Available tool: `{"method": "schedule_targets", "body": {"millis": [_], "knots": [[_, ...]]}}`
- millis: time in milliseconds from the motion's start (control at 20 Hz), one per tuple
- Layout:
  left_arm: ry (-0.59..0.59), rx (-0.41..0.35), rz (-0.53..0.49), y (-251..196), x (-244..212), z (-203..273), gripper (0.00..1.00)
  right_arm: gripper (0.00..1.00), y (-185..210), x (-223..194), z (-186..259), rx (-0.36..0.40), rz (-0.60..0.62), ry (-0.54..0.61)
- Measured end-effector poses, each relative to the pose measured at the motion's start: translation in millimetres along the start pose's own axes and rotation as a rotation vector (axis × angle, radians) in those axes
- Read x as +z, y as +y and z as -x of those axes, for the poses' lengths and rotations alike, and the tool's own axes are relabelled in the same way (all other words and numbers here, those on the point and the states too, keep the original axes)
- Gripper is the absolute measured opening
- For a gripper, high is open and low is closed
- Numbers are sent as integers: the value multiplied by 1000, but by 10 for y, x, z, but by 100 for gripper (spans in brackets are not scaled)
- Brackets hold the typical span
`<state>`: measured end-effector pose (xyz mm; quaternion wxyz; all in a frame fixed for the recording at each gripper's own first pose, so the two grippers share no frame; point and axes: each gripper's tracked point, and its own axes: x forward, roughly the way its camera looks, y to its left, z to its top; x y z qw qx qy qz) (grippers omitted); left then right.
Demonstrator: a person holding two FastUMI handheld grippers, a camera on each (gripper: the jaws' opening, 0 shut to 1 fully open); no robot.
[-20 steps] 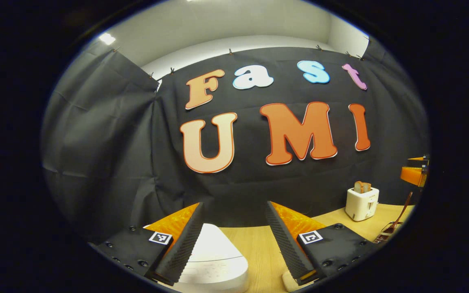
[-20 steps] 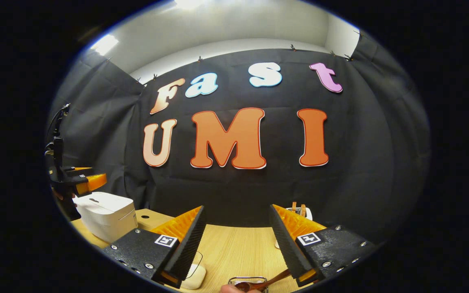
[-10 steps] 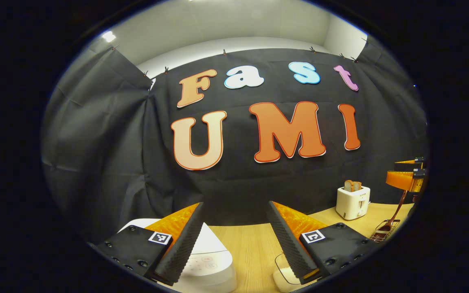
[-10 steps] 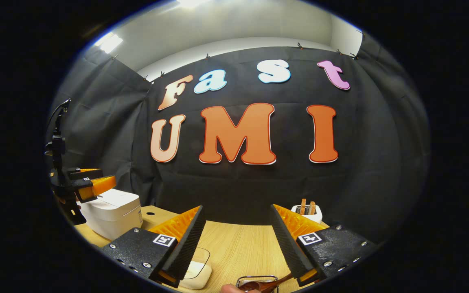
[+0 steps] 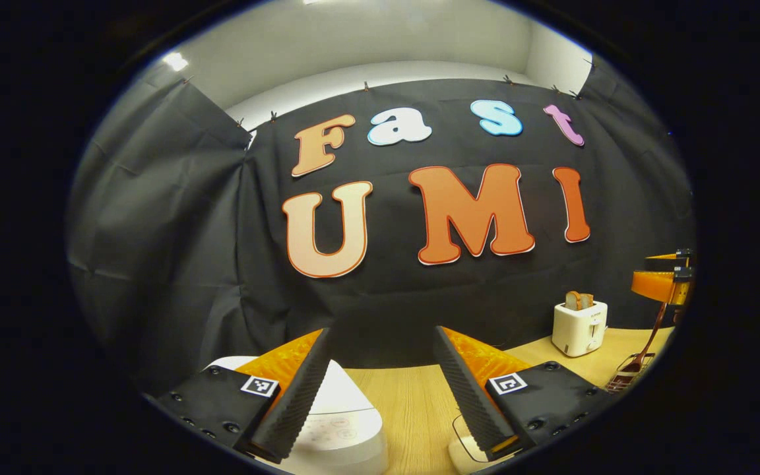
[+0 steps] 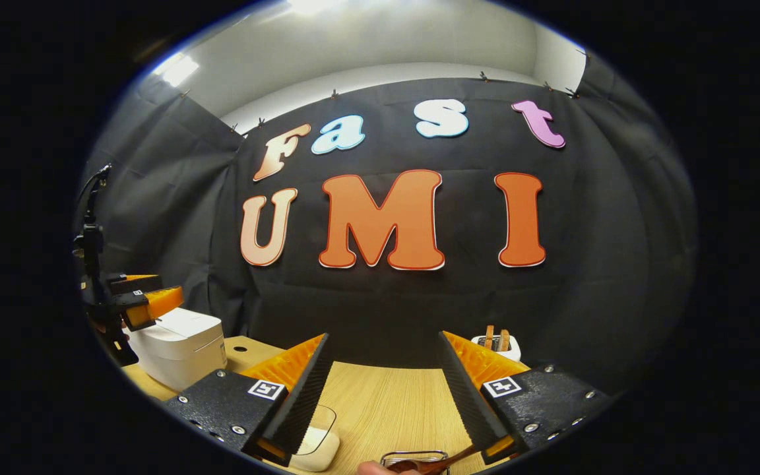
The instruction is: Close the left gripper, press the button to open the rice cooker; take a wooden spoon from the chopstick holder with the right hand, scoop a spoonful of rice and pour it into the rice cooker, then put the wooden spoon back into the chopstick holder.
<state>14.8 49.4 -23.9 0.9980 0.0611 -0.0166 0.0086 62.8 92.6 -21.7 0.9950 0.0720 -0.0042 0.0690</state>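
On the table (image 6: 380,402), white rice cooker (image 6: 179,346).

Left tongs (image 5: 380,396) gape above the white cooker (image 5: 340,422) on the desk (image 5: 413,409); toaster (image 5: 579,327) and spoon (image 5: 647,343) far right

Glossy plastic rice cooker (image 5: 347,429); wood-grain table (image 6: 386,409)
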Motion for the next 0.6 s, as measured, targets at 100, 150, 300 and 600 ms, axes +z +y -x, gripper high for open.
{"method": "schedule_targets", "body": {"millis": [100, 150, 300, 600], "knots": [[1, -8, -12, -28, 0, 0, 100, 94, 4, 0, -20, 2, -3, -3], [0, -7, -19, -38, -5, -3, 100, 94, -1, 1, -18, -1, -3, -3], [-6, -8, -38, -56, 15, -5, 99, 94, 5, -4, -30, 5, -9, -1], [-17, -19, -5, -103, 38, 17, 99, 94, 19, 12, -29, 10, -6, -11]]}}
